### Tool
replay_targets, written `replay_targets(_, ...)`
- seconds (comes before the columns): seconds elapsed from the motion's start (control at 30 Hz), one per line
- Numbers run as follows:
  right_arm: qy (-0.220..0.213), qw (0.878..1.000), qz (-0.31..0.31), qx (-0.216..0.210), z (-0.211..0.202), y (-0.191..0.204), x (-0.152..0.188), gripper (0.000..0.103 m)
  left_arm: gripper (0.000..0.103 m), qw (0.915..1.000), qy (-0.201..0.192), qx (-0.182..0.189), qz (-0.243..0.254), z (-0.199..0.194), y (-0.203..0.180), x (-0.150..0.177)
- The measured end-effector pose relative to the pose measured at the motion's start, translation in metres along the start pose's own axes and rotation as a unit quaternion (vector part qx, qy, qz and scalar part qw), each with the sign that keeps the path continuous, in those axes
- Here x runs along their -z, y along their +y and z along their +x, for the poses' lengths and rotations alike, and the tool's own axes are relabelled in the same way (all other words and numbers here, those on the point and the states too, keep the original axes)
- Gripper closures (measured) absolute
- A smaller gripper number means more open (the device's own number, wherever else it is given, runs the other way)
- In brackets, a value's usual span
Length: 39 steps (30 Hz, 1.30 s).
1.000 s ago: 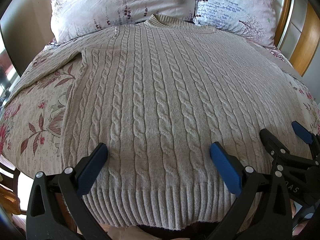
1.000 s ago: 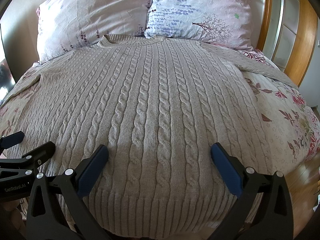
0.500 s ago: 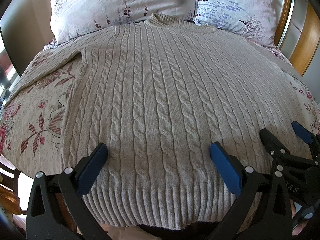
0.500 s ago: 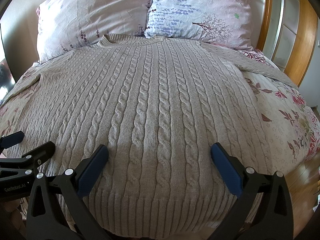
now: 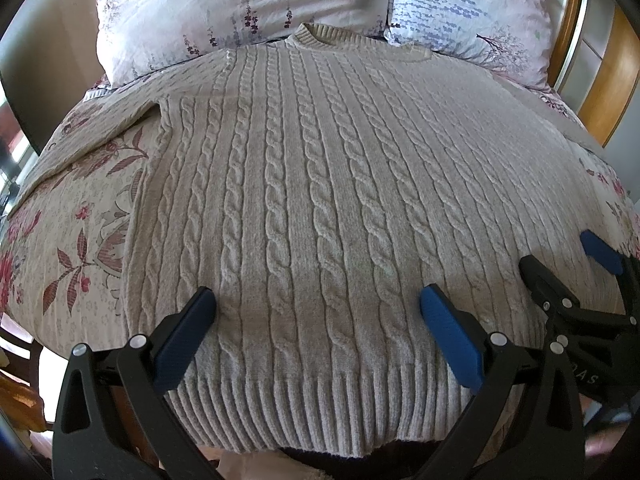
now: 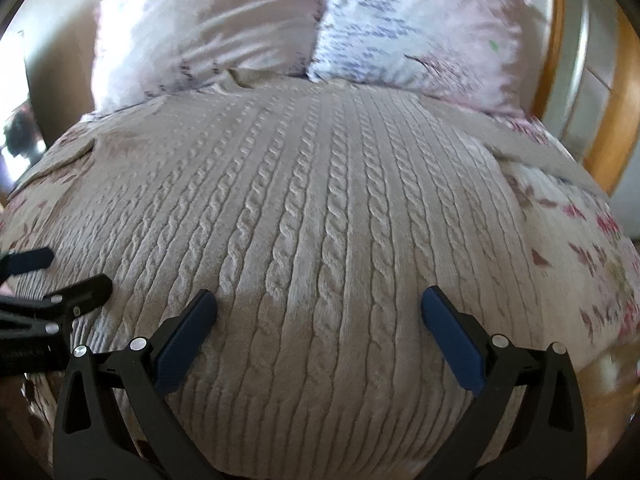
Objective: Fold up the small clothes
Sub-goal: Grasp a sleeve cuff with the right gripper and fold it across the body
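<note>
Fingers of the left gripper (image 5: 318,330) and the right gripper (image 6: 320,330) are spread wide with blue pads, gripping nothing, poised above the sweater (image 5: 320,200) near its ribbed hem. Directly ahead of both pairs, the beige cable-knit lies flat, face up on a floral bedspread (image 5: 80,220), collar toward two pillows (image 5: 240,4). Bare bedspread lies open beyond each side seam.

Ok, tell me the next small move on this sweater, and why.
Probably lower both open grippers, left gripper and right gripper, onto the ribbed hem and pinch it. The cable-knit sweater lies flat and unfolded on the bed, neither gripper holds anything, and the hem is the nearest edge.
</note>
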State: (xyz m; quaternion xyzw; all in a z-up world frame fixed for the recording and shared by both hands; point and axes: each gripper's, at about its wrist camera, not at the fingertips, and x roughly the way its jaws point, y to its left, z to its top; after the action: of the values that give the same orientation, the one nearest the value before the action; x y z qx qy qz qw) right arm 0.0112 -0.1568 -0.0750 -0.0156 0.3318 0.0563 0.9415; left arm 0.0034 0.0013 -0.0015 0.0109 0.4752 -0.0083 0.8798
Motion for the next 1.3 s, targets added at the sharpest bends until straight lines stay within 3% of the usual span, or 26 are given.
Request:
replay_targets(0.13,-0.004,0.999,-0.006,-0.044,0.001,-0.016,-0.007,0.001,0.002,0.9999,0.004,0.014,0.003,0.001,0.005,-0.005)
replay_targets(0.27,-0.028,0.996,0.074,-0.042,-0.006,-0.07,-0.035,0.001,0.002,0.9985,-0.015,0.047,-0.025,0.0,0.018,-0.018)
replay_targets(0.33,-0.045,0.988,0.141,-0.038,-0.01,-0.114,-0.052,0.001,0.002,0.9949,-0.038,0.078,-0.052,-0.002,0.032,-0.028)
replay_targets(0.4,-0.053,0.977,0.203,-0.027,-0.009,-0.159,-0.067,0.004,0.002,0.9899,-0.063,0.101,-0.077,-0.004,0.043,-0.038)
replay_targets(0.43,-0.053,0.971,0.231,-0.019,-0.005,-0.181,-0.073,0.01,0.002,0.9885,-0.071,0.104,-0.084,-0.004,0.047,-0.043)
replay_targets(0.53,-0.035,0.949,0.314,0.008,0.011,-0.243,-0.084,0.028,0.002,0.993,-0.073,0.066,-0.066,-0.001,0.049,-0.066)
replay_targets(0.57,-0.024,0.936,0.351,0.018,0.018,-0.268,-0.084,0.032,0.002,0.9943,-0.077,0.053,-0.051,0.0,0.048,-0.074)
replay_targets(0.67,-0.001,0.902,0.431,0.019,0.036,-0.31,-0.076,0.043,0.002,0.996,-0.081,0.027,-0.024,0.002,0.047,-0.09)
replay_targets(0.83,0.002,0.872,0.488,0.024,0.057,-0.335,-0.065,0.057,0.002,0.9972,-0.066,0.032,-0.017,0.022,0.056,-0.116)
replay_targets(1.17,-0.024,0.847,0.528,0.059,0.061,-0.365,-0.059,0.076,0.002,0.9949,-0.062,0.067,-0.042,0.043,0.066,-0.137)
replay_targets(1.23,-0.023,0.852,0.517,0.077,0.065,-0.366,-0.061,0.088,0.002,0.9934,-0.069,0.079,-0.045,0.045,0.068,-0.139)
replay_targets(1.3,-0.018,0.864,0.493,0.096,0.067,-0.363,-0.067,0.091,0.002,0.9928,-0.074,0.081,-0.049,0.046,0.07,-0.141)
